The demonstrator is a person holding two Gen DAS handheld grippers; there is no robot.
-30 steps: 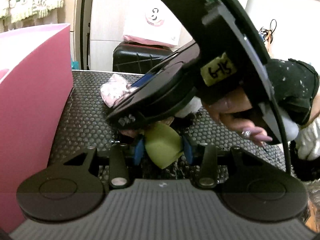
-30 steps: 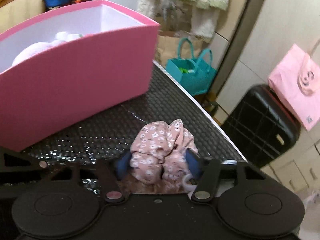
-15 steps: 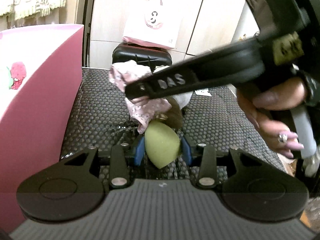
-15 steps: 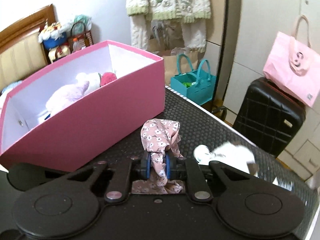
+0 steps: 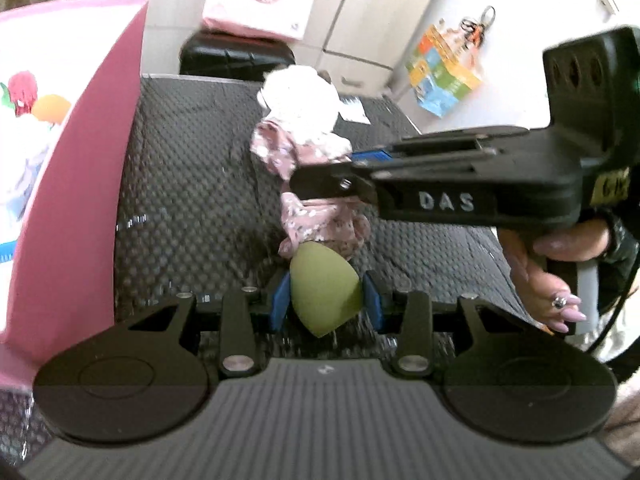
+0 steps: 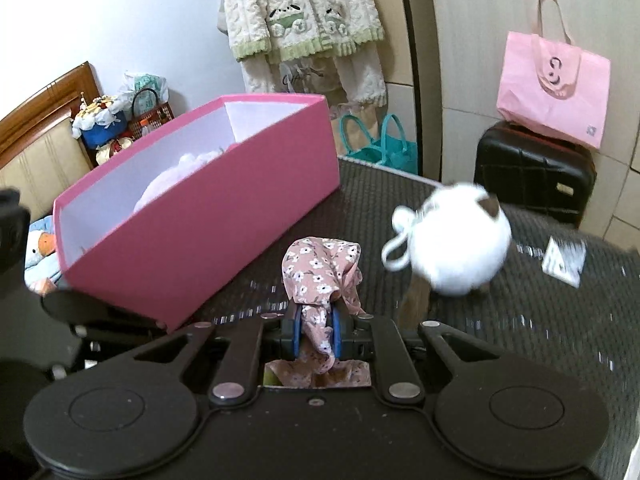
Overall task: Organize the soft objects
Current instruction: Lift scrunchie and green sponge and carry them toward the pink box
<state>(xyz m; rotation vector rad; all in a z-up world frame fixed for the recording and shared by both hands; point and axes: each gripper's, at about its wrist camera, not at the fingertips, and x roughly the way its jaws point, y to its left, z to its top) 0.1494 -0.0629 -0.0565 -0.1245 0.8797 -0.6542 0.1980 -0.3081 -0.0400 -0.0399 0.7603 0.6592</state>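
My left gripper (image 5: 325, 300) is shut on a green teardrop sponge (image 5: 322, 290) just above the black mat. My right gripper (image 6: 316, 330) is shut on a pink floral cloth (image 6: 320, 268) and holds it off the mat; in the left wrist view the right gripper (image 5: 320, 178) crosses from the right with the cloth (image 5: 316, 224) hanging over the sponge. A white fluffy plush (image 6: 460, 248) with a loop sits on the mat to the right of the cloth, also seen in the left wrist view (image 5: 302, 108). The pink box (image 6: 192, 216) stands to the left and holds soft toys.
A black honeycomb mat (image 6: 520, 312) covers the table. A small white card (image 6: 564, 260) lies at its right. Behind the table stand a black suitcase (image 6: 532, 176) with a pink bag (image 6: 552, 84) and a teal bag (image 6: 380, 148).
My right gripper has lifted the floral cloth off the mat and swung level, uncovering the white plush. My left gripper still holds the green sponge and has shifted right.
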